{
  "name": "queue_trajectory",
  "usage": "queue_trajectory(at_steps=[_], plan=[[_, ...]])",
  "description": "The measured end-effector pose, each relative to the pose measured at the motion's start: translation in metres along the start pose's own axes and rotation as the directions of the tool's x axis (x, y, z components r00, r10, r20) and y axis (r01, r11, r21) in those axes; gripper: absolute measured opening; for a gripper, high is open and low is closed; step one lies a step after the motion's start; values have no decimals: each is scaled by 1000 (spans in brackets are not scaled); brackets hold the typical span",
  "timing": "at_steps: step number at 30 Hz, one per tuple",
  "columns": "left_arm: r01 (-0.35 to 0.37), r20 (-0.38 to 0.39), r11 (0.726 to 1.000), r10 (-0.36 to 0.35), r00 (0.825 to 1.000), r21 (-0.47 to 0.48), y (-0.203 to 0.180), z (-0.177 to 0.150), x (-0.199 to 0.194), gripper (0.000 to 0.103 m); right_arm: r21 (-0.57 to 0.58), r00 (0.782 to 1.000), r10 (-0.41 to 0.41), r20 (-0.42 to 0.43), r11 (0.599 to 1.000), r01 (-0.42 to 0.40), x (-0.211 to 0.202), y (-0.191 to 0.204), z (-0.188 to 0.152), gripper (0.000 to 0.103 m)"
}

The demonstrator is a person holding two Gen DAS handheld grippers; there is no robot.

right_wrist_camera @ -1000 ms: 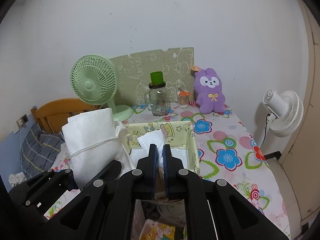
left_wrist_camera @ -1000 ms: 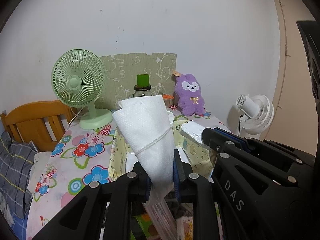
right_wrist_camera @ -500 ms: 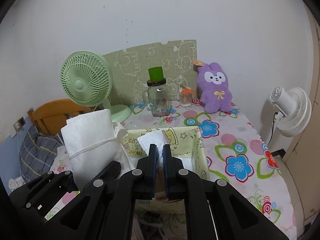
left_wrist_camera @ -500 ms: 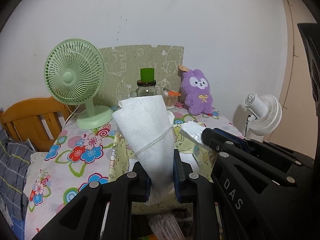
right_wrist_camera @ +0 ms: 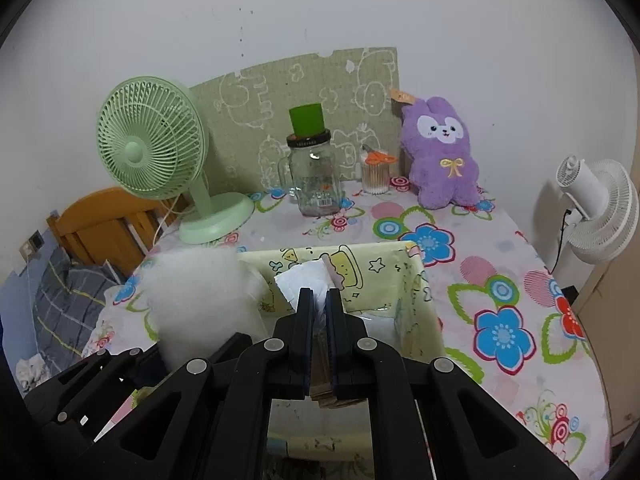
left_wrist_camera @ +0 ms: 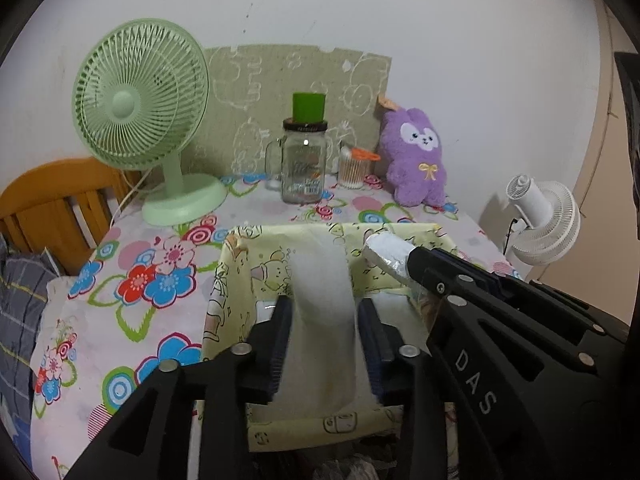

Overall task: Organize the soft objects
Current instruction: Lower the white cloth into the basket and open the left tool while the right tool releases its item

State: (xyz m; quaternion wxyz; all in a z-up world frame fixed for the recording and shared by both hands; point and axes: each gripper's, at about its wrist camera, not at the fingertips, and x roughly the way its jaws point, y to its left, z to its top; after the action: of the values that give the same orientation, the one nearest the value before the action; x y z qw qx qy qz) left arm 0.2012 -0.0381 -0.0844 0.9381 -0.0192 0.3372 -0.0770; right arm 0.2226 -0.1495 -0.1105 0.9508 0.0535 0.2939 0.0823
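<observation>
The left gripper (left_wrist_camera: pixel 324 334) has just been opening, and the blurred white towel roll (left_wrist_camera: pixel 322 320) slips between its parted jaws into the yellow fabric bin (left_wrist_camera: pixel 232 280). The right gripper (right_wrist_camera: pixel 318 334) stays clamped on a white packet (right_wrist_camera: pixel 306 280), likely next in.

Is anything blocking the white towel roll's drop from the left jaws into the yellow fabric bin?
Nothing visible blocks it. The white towel roll, blurred, sits between the left gripper's just-opening jaws, directly above the yellow bin. White items already lie on its floor.

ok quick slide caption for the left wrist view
Left gripper, jaws just opening, releases a blurred white towel roll over the yellow fabric bin.
</observation>
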Motion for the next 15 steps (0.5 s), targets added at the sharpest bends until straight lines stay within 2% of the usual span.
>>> queue_trajectory(at_steps=[10,15], plan=[[0,-48,1000,-1,999,-24,6,-1,15,56,-11,999,15,-41,1000,-15,22,1,0,10],[-4,-53,1000,3,999,-24,6,-1,14,62,-26,997,23,-74,999,-25,27,3,1,15]])
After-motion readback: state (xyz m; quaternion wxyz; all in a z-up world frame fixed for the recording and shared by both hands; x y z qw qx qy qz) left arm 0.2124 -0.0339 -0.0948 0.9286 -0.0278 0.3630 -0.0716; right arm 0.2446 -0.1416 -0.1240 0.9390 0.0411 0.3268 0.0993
